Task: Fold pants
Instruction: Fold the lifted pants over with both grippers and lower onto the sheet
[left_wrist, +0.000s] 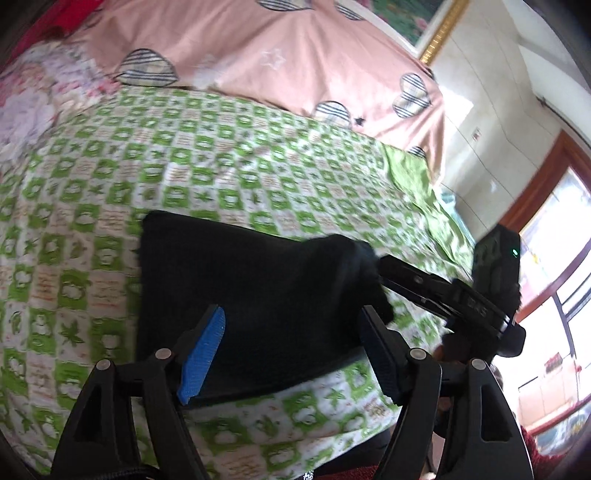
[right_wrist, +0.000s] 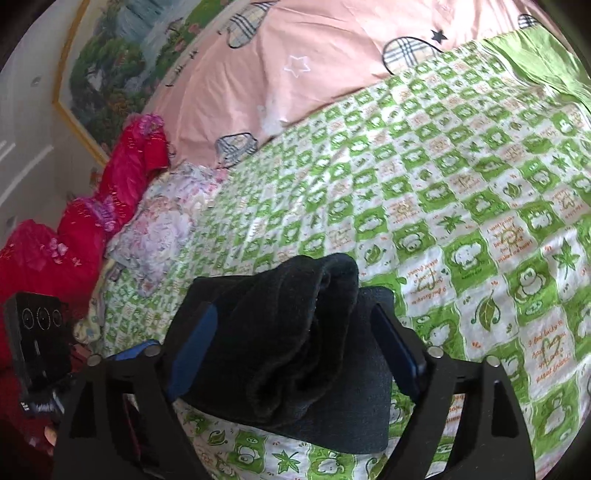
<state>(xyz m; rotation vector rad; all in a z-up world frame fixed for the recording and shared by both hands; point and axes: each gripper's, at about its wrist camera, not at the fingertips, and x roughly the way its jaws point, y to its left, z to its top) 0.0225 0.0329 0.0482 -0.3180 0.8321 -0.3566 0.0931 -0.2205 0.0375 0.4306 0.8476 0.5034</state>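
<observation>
Bed (left_wrist: 207, 173) under a green-and-white checked sheet (right_wrist: 461, 192); pink quilt (left_wrist: 295, 55) with plaid hearts at its far side, floral pillow (right_wrist: 155, 236) and red bedding (right_wrist: 122, 184) at one end, gilt-framed landscape painting (right_wrist: 110, 74) on the white wall. Black pants (left_wrist: 240, 288), folded into a compact stack, lie on the sheet near the edge. Left tongs (left_wrist: 291, 343) spread open above the stack; right tongs (right_wrist: 299, 354) also open, straddling a bunched upper fold.
</observation>
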